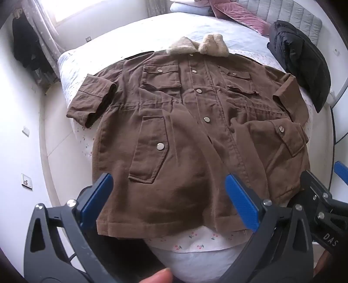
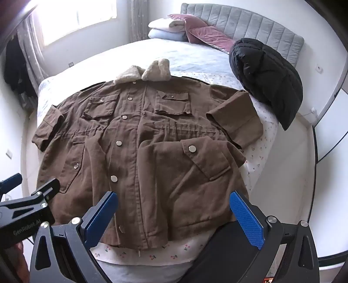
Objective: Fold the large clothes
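A large brown jacket (image 1: 184,122) with a beige fleece collar (image 1: 196,45) lies front-up on the bed, collar far, hem near; it also shows in the right wrist view (image 2: 139,139). Both sleeves are folded back at the cuffs. Its lower right corner is folded up over the body (image 2: 191,165). My left gripper (image 1: 169,196) is open and empty, hovering above the hem near the left side. My right gripper (image 2: 174,213) is open and empty above the hem near the right side. Each gripper shows at the edge of the other's view.
A black puffer jacket (image 2: 267,80) lies on the bed's right side by the grey headboard (image 2: 250,24). Pink and white pillows (image 2: 189,28) sit at the head. The bed sheet (image 2: 152,254) has a cherry print. A window (image 2: 76,17) and curtains are at the far left.
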`<state>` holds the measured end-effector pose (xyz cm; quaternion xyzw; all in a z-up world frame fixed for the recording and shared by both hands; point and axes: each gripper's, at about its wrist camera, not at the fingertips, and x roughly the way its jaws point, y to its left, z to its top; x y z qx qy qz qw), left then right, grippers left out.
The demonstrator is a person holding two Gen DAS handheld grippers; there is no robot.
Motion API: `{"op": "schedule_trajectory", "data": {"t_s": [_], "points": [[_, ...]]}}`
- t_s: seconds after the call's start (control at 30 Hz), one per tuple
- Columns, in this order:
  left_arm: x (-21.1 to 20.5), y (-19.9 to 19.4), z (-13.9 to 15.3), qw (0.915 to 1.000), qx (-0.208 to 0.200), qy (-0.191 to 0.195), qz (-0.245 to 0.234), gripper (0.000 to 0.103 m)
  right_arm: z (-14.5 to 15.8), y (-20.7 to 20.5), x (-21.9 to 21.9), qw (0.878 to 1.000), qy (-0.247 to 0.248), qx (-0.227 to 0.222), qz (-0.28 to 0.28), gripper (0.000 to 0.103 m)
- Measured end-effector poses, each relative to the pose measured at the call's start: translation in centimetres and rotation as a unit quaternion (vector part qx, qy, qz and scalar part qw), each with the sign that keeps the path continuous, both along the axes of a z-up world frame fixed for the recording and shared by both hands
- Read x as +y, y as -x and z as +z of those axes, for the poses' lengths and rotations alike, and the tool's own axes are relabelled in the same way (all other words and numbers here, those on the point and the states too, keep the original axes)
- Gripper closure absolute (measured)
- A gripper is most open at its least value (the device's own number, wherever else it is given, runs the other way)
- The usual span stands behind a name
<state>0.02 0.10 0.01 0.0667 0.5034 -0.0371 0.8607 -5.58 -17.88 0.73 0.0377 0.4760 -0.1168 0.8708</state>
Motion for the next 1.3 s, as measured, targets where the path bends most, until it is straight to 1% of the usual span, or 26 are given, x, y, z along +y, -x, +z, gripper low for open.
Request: {"op": "schedule_trajectory", "data": {"t_s": [0.1, 0.13, 0.17, 0.33, 0.8, 1.3], "points": [[0.2, 0.1, 0.1, 1.0000, 0.002, 0.002, 0.006, 0.001, 0.2, 0.0, 0.0, 1.000, -0.003, -0.003, -0.003, 0.000], [0.3, -0.3, 0.0, 0.9999, 0.010, 0.006, -0.008, 0.001, 0.3, 0.0, 0.0, 1.000, -0.006, -0.003, -0.004, 0.000], [-0.3, -0.3, -0.4, 0.9999, 0.011, 0.006, -0.010, 0.001, -0.6, -0.5, -0.3, 1.000, -0.012, 0.012, -0.002, 0.000], [-1.0, -0.2, -0.7, 0.9999, 0.010, 0.000, -0.013, 0.001, -0.7, -1.1, -0.9, 1.000, -0.022, 0.013, -0.004, 0.000], [-1.2, -0.4, -0.6, 0.9997, 0.016, 0.000, -0.020, 0.001, -1.6, -1.2, -0.8, 0.999, -0.026, 0.018, -0.012, 0.000], [-1.4, -0.3, -0.7, 0.9996, 0.018, 0.000, -0.021, 0.001, -1.7, -1.2, -1.0, 0.999, -0.031, 0.023, -0.013, 0.000]]}}
